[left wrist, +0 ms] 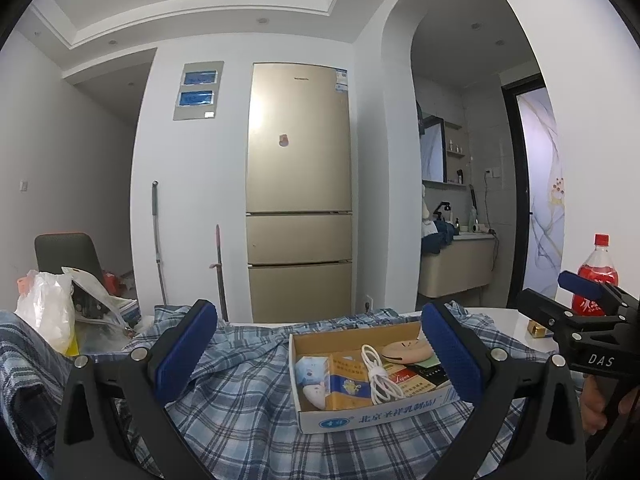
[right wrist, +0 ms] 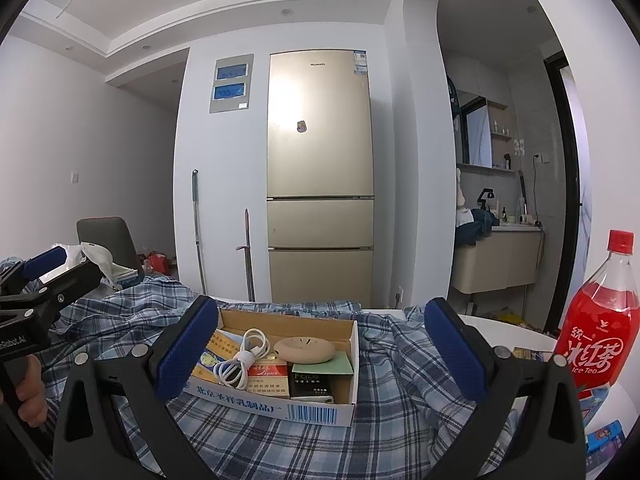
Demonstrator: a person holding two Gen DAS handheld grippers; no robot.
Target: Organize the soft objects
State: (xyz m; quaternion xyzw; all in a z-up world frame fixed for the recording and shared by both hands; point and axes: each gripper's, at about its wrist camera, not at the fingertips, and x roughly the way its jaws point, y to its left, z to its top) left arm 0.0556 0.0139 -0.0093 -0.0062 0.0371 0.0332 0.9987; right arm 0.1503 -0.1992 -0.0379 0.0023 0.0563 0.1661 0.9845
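Note:
A blue plaid cloth (left wrist: 240, 400) lies crumpled over the table; it also shows in the right wrist view (right wrist: 400, 360). A shallow cardboard box (left wrist: 360, 420) sits on the cloth, holding a white cable (left wrist: 378, 376), a tan round pad (left wrist: 406, 351) and small packs. The same box (right wrist: 304, 406) shows in the right wrist view. My left gripper (left wrist: 320, 356) is open and empty, held above the cloth with the box between its fingers in view. My right gripper (right wrist: 320, 354) is open and empty, just above the box and cloth. Each gripper shows at the edge of the other's view.
A red iced tea bottle (right wrist: 600, 328) stands on the white table (right wrist: 500, 328) at the right. A white plastic bag (left wrist: 48, 312) and papers lie at the left. A gold fridge (left wrist: 298, 192) stands behind the table. A chair back (left wrist: 66, 252) is at far left.

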